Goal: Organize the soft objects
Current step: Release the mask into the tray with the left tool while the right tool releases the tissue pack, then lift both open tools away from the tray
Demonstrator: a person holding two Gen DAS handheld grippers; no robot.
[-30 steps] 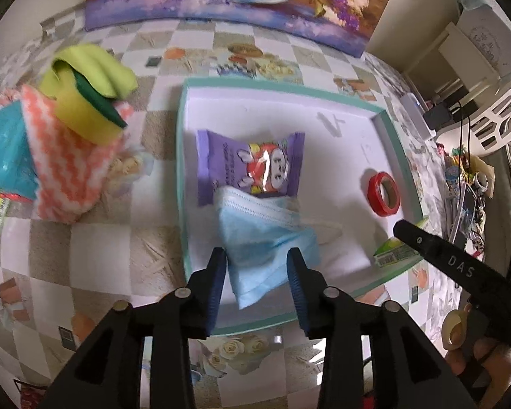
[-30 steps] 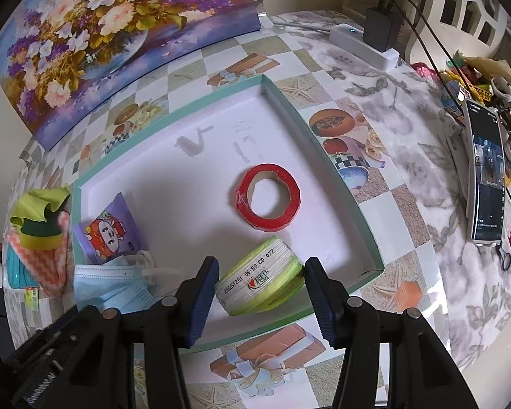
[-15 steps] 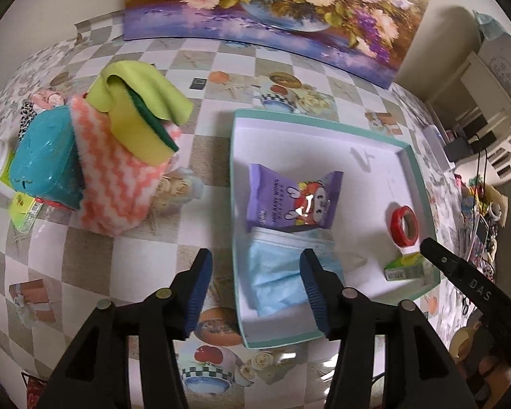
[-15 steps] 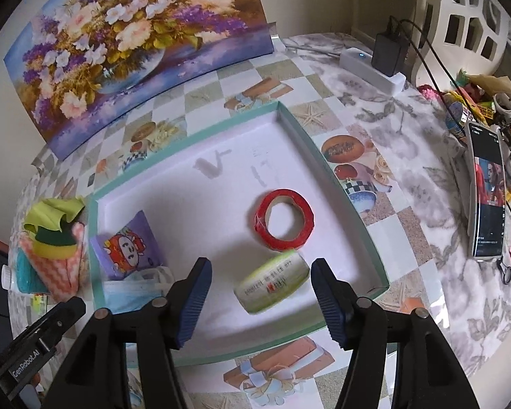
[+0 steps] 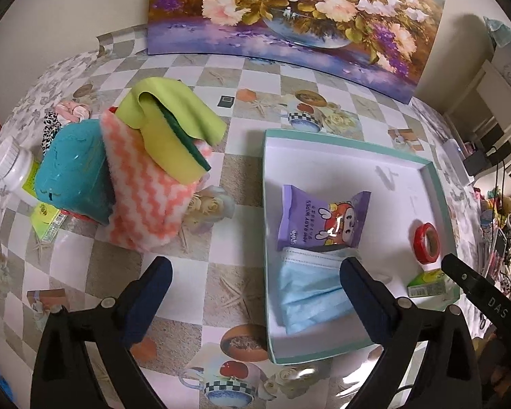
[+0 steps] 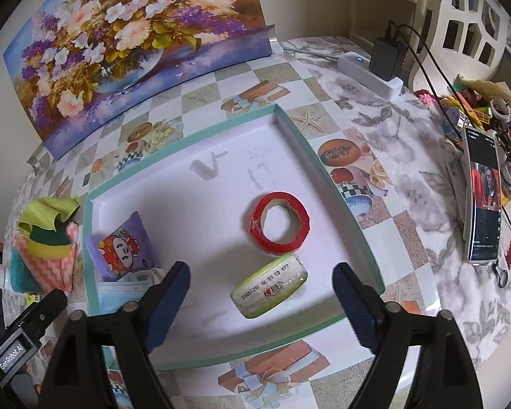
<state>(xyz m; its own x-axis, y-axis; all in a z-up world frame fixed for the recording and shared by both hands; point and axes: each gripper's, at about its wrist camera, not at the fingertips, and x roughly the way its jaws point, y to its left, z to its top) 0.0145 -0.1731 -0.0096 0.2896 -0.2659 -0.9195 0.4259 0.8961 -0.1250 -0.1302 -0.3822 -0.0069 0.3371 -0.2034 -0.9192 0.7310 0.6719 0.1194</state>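
Observation:
A teal-rimmed white tray holds a purple baby-wipes pack, a blue face mask, a red tape ring and a green tissue pack. Left of the tray lies a pile: orange zigzag cloth, yellow-green sponge under a lime cloth, teal pouch. My left gripper is open and empty above the tray's left edge. My right gripper is open and empty, raised over the tissue pack.
A flower painting leans at the table's back. A white bottle and hair ties lie far left. A phone, power strip and small clutter sit at the right.
Both grippers have opened wide and pulled back and up. The left gripper has let go of the face mask and swung left; the right has released the tissue pack in the tray.

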